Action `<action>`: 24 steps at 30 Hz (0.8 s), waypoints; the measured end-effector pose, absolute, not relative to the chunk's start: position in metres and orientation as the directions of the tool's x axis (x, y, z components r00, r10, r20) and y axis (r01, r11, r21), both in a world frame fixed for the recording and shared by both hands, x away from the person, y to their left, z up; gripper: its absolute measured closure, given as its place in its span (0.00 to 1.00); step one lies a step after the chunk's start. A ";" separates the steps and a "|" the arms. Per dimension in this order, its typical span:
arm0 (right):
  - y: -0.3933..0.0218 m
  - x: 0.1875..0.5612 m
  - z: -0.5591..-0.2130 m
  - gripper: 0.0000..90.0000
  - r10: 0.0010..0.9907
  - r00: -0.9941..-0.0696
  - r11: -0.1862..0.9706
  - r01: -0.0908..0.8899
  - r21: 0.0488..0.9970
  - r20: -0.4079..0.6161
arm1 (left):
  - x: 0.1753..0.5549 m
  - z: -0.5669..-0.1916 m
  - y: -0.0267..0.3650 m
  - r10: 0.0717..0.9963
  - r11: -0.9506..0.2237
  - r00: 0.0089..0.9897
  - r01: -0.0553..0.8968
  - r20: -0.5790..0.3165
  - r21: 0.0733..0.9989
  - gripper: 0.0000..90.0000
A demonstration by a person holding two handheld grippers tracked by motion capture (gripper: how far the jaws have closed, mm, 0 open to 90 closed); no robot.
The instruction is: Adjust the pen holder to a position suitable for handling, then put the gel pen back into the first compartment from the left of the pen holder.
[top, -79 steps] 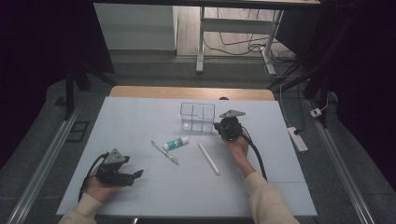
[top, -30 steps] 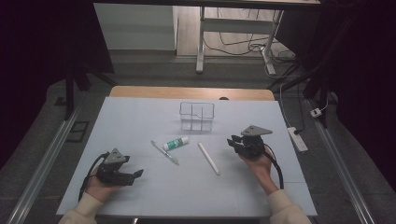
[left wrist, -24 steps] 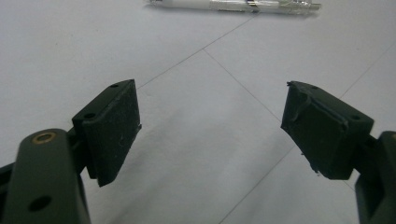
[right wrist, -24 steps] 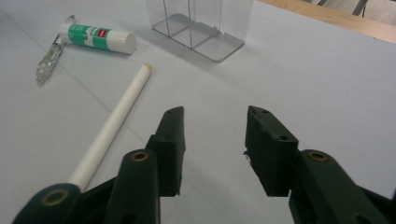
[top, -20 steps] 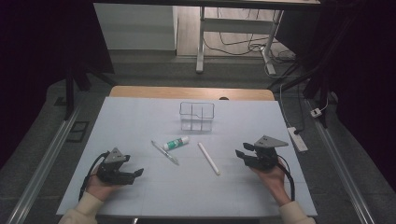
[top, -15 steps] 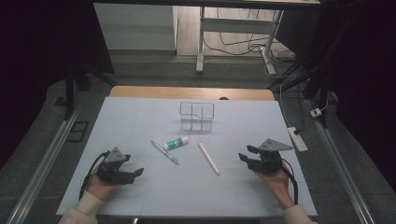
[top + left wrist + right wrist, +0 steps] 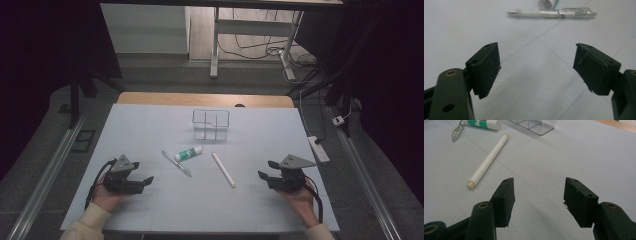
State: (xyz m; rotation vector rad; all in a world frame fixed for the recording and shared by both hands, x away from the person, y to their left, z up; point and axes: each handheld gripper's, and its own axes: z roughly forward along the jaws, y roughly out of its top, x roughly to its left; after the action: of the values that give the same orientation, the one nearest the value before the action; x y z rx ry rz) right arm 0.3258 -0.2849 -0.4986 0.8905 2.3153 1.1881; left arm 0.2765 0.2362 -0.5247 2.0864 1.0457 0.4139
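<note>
Jaws of both grippers spread, empty; right jaws just opened; white stick [image 7: 223, 170] lies diagonally, long axis toward organizer [image 7: 210, 124]

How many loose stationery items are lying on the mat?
3. A clear pen lies left, a glue stick beside it, and a white marker to the right, all in front of the clear organizer.
</note>
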 end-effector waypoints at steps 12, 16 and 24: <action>-0.286 0.323 -0.499 0.45 0.672 -0.737 0.462 0.343 0.818 -0.071 | 0.284 -0.510 0.236 0.766 -0.415 0.642 0.513 -0.014 0.751 0.26; -0.286 0.324 -0.499 0.45 0.671 -0.737 0.467 0.342 0.815 -0.075 | 0.291 -0.504 0.234 0.741 -0.448 0.671 0.494 0.001 0.745 0.26; -0.288 0.324 -0.500 0.44 0.663 -0.746 0.474 0.346 0.810 -0.069 | 0.293 -0.497 0.223 0.657 -0.554 0.752 0.431 0.056 0.712 0.29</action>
State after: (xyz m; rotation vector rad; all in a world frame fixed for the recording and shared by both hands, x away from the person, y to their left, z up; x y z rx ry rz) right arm 0.3240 -0.2875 -0.4998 0.8464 2.3514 1.1659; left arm 0.2932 0.2228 -0.4966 2.2425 0.8114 0.4143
